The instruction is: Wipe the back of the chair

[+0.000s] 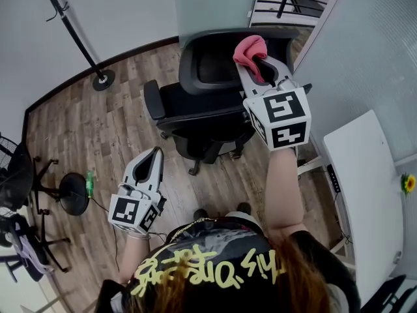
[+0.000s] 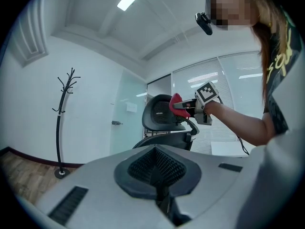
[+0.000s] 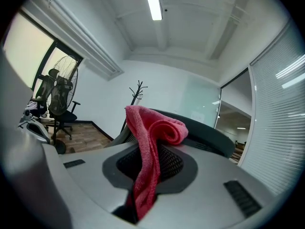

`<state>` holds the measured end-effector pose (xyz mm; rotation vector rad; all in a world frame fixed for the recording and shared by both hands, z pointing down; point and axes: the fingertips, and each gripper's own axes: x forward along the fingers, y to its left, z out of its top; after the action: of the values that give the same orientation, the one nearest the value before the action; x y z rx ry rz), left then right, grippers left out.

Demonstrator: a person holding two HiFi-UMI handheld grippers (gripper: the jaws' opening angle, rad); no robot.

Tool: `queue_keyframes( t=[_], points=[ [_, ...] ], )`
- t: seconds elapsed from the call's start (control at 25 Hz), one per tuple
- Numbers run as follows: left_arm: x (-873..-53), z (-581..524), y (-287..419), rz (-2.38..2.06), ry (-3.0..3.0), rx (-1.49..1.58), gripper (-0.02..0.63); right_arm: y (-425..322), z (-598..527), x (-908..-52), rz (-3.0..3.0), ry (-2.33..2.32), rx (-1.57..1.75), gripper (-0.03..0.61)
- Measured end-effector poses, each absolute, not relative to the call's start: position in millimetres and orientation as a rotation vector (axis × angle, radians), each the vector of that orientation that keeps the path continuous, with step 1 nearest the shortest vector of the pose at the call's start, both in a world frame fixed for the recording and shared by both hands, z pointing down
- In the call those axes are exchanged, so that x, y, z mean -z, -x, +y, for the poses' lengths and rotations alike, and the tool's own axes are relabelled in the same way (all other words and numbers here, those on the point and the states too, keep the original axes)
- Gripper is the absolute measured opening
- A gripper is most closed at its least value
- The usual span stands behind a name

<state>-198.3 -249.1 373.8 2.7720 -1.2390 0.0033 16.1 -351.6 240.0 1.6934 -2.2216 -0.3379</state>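
A black mesh-backed office chair (image 1: 208, 103) stands on the wood-plank floor with its seat turned away from the person and its back nearest. Beyond the chair to the left is a thin black coat stand (image 1: 71, 34). Just beside the chair on the right is a white desk (image 1: 365, 194). A black pedestal fan (image 1: 16, 175) and a small green bottle (image 1: 89, 182) sit well apart to the left. Nothing lies between the person and the chair back.

The right arm reaches forward, bare forearm extended. The right gripper (image 1: 259, 64) is up at the top rim of the chair back, its jaws clamped on a folded pink cloth (image 1: 251, 47). The cloth bulges over that rim, and actual contact cannot be told. The left gripper (image 1: 155, 156) hangs low by the person's body. It points toward the chair from well apart, jaws closed together with nothing between them.
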Motion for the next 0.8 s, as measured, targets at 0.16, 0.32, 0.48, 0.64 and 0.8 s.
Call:
queue_keyframes(
  t=[0.16, 0.32, 0.48, 0.64, 0.8],
  points=[
    [-373.4, -247.0, 202.7, -1.247, -2.774, -0.007, -0.009, -12.3, -355.6, -242.4, -2.202, -1.674, 0.308, 0.063],
    [-373.2, -246.2, 208.4, -1.263, -2.766, 0.001, -0.009, -9.2, -360.6, -247.1, -2.147, -1.637, 0.296, 0.063],
    [-368.5, -245.6, 209.1, -1.257, -2.777, 0.002, -0.009, -5.8, -364.6, -248.9, -2.102, -1.618, 0.278, 0.063],
    [-367.4, -244.1, 212.3, -1.253, -2.778, -0.002, -0.009, -0.9, -367.8, -252.5, -2.049, -1.585, 0.293, 0.063],
    [-367.4, -243.3, 212.5, -1.250, -2.774, -0.002, -0.009, -2.4, -371.1, -254.0, -2.030, -1.558, 0.288, 0.063]
  ],
)
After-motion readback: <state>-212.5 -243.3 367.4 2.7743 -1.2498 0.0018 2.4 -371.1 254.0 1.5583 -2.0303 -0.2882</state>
